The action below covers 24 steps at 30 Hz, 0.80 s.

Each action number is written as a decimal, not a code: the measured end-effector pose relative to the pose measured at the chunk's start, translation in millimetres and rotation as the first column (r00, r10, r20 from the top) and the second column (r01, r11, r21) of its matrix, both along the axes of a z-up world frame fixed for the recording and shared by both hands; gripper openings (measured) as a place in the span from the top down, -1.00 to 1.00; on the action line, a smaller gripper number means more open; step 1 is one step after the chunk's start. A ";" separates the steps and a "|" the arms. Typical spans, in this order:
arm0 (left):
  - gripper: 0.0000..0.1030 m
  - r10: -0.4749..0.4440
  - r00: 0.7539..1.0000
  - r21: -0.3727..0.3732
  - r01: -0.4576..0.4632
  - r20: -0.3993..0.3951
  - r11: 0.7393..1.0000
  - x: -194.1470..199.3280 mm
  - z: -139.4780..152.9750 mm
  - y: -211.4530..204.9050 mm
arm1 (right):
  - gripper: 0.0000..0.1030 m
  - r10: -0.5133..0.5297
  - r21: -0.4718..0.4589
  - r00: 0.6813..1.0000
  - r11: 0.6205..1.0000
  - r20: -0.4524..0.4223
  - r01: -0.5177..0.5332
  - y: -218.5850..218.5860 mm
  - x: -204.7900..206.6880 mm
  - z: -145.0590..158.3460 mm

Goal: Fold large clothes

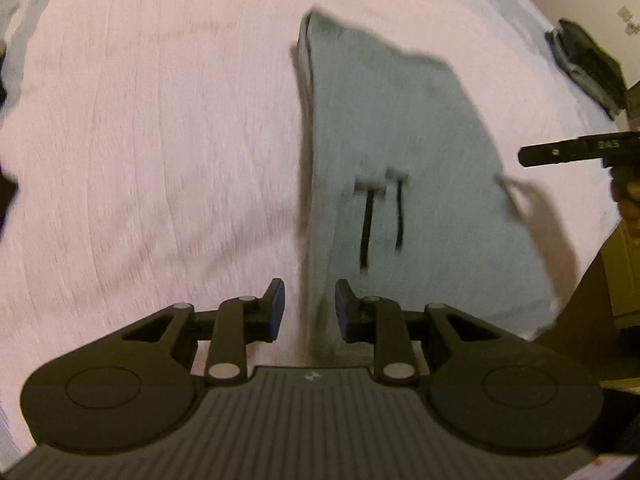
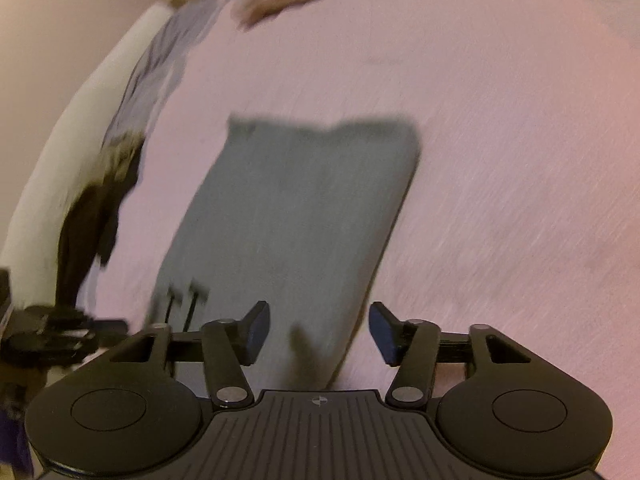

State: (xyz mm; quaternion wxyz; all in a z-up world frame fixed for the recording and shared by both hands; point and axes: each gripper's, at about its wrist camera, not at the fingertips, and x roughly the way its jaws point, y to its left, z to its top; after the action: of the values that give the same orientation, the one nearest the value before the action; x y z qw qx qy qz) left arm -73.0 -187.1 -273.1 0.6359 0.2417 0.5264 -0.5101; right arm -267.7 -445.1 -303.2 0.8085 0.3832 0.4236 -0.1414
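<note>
A grey garment [image 1: 404,152] lies folded into a long rectangle on the pink bedspread [image 1: 160,140], with two black drawstrings [image 1: 380,220] on its near part. My left gripper [image 1: 310,310] hangs open just above the garment's near left edge, holding nothing. In the right wrist view the same grey garment [image 2: 296,220] stretches away from me, its drawstrings [image 2: 184,300] at the near left. My right gripper [image 2: 318,334] is open over the garment's near right corner, with nothing between its fingers. Both views are motion-blurred.
A dark folded item [image 1: 588,68] lies at the bed's far right edge. The other gripper's black finger [image 1: 576,152] juts in from the right, held by a hand [image 1: 628,196]. Dark clothing [image 2: 96,208] lies at the bed's left edge, beside a pale wall [image 2: 52,60].
</note>
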 end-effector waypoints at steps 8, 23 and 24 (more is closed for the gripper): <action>-0.10 -0.078 0.997 -0.117 0.075 -0.019 0.990 55.0 22.3 -114.1 | -0.18 -0.140 0.010 0.990 0.990 0.021 0.140 -68.6 27.3 -6.5; -0.16 -0.155 0.960 0.033 0.167 -0.232 0.985 126.2 -88.1 -257.6 | -0.16 -0.113 0.185 0.993 0.977 0.027 0.107 -140.6 75.6 -76.7; -0.15 -0.159 0.956 0.036 0.173 -0.245 0.984 127.8 -90.8 -259.3 | -0.15 -0.104 0.191 0.994 0.977 0.028 0.097 -143.6 75.8 -77.6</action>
State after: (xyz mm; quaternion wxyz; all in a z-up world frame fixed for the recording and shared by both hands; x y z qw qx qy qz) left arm 54.9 -446.4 -363.8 0.5151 0.2393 0.5918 -0.5720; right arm -191.9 -588.7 -380.7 0.7683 0.4818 0.3996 -0.1340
